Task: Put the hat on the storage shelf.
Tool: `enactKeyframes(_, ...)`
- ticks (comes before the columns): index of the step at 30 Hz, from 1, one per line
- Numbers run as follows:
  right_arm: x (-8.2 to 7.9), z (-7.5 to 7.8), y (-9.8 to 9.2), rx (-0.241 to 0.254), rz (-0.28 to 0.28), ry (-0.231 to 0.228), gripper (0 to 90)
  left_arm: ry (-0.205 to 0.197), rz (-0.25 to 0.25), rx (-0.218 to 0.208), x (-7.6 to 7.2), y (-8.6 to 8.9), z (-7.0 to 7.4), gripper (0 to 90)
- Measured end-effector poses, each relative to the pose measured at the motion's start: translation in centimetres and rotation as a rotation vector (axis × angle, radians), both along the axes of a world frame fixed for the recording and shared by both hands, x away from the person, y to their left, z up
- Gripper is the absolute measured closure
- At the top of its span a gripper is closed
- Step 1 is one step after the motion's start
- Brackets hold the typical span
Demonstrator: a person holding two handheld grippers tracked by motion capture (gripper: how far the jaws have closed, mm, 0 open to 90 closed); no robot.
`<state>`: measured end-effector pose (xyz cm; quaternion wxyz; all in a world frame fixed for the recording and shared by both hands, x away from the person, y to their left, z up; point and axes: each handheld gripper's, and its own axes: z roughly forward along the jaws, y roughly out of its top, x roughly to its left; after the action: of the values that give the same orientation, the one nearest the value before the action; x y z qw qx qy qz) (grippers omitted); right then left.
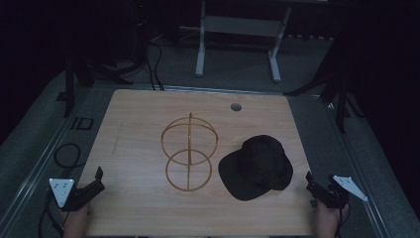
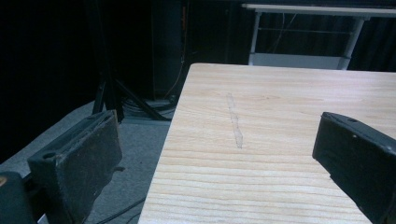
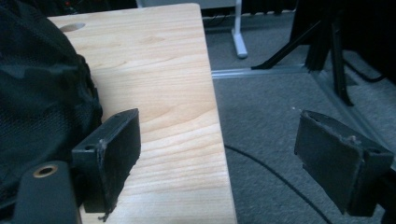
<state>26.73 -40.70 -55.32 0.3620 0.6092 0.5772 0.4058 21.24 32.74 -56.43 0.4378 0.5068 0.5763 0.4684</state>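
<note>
A black cap (image 1: 257,166) lies on the right half of the wooden table (image 1: 138,124), and its mesh side (image 3: 42,93) fills the left of the right gripper view. A gold wire stand (image 1: 189,151) made of two rings on a post sits at the table's middle. My left gripper (image 1: 96,181) rests at the near left edge, open and holding nothing; its jaws (image 2: 215,163) straddle the table's left edge. My right gripper (image 1: 313,184) sits at the near right edge just right of the cap, open and holding nothing (image 3: 219,158).
A round cable hole (image 1: 236,106) is near the table's far edge. Grey carpet (image 3: 280,116) with a black cable runs beside the table. Black tripod legs (image 1: 337,89) stand right and left, and a white desk frame (image 1: 237,29) stands behind.
</note>
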Motion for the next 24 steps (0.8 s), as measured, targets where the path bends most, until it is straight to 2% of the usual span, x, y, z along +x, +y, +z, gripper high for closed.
enactKeyframes(5, 0.1, 0.0, -0.4, 0.032, 0.012, 0.007, 14.2, 0.0, 0.002, 0.001, 0.0, 0.0, 0.0, 1.8)
enactKeyframes(6, 0.2, 0.2, -0.5, 0.05, 0.037, 0.009, 14.2, 0.001, 0.002, 0.002, 0.0, 0.0, 0.0, 1.8)
enactKeyframes(8, 0.2, 0.2, -0.5, 0.05, 0.037, 0.009, 14.2, 0.002, 0.001, 0.002, 0.0, 0.0, 0.0, 1.8)
enactKeyframes(9, 0.3, 0.8, -0.3, 0.073, 0.087, 0.022, 14.5, 0.006, 0.003, 0.003, 0.0, 0.0, 0.0, 1.8)
enactKeyframes(10, 0.3, 1.2, -0.2, 0.079, 0.111, 0.017, 14.5, 0.006, 0.003, 0.003, 0.0, 0.0, 0.0, 1.8)
enactKeyframes(11, 0.3, 1.2, -0.2, 0.079, 0.111, 0.017, 14.5, 0.006, 0.003, 0.003, 0.0, 0.0, 0.0, 1.8)
enactKeyframes(12, 0.5, 1.7, -0.1, 0.094, 0.149, 0.013, 14.5, 0.006, 0.005, 0.005, 0.0, 0.0, 0.0, 1.8)
enactKeyframes(13, 0.8, 2.9, 0.0, 0.123, 0.228, 0.006, 14.5, 0.007, 0.003, 0.007, 0.0, 0.0, 0.0, 1.8)
enactKeyframes(14, 0.8, 2.9, 0.0, 0.123, 0.228, 0.006, 14.5, 0.007, 0.003, 0.007, 0.0, 0.0, 0.0, 1.8)
enactKeyframes(16, 0.9, 4.3, 0.3, 0.175, 0.298, -0.018, 14.2, 0.008, 0.004, 0.01, 0.0, -0.1, 0.0, 1.8)
enactKeyframes(17, 0.9, 5.5, 0.9, 0.177, 0.344, -0.03, 13.3, 0.011, 0.005, 0.01, 0.1, -0.1, 0.0, 1.8)
enactKeyframes(18, 0.9, 5.5, 0.9, 0.177, 0.344, -0.03, 13.3, 0.011, 0.005, 0.01, 0.1, -0.1, 0.0, 1.8)
enactKeyframes(19, 1.0, 6.6, 1.6, 0.154, 0.379, -0.036, 13.1, 0.013, 0.004, 0.009, 0.1, -0.1, 0.0, 1.8)
enactKeyframes(20, 1.0, 6.6, 1.6, 0.154, 0.379, -0.036, 13.1, 0.013, 0.004, 0.009, 0.1, -0.1, 0.0, 1.8)
enactKeyframes(21, 1.1, 7.3, 2.4, 0.126, 0.419, -0.038, 12.9, 0.011, 0.004, 0.009, 0.1, -0.1, 0.0, 1.8)
enactKeyframes(22, 1.1, 7.3, 2.4, 0.126, 0.419, -0.038, 12.9, 0.011, 0.004, 0.009, 0.1, -0.1, 0.0, 1.8)
enactKeyframes(23, 1.3, 7.9, 3.2, 0.101, 0.459, -0.037, 12.7, 0.011, 0.003, 0.011, 0.1, -0.1, 0.0, 1.8)
enactKeyframes(24, 1.3, 7.9, 3.2, 0.101, 0.459, -0.037, 12.7, 0.011, 0.003, 0.011, 0.1, -0.1, 0.0, 1.8)
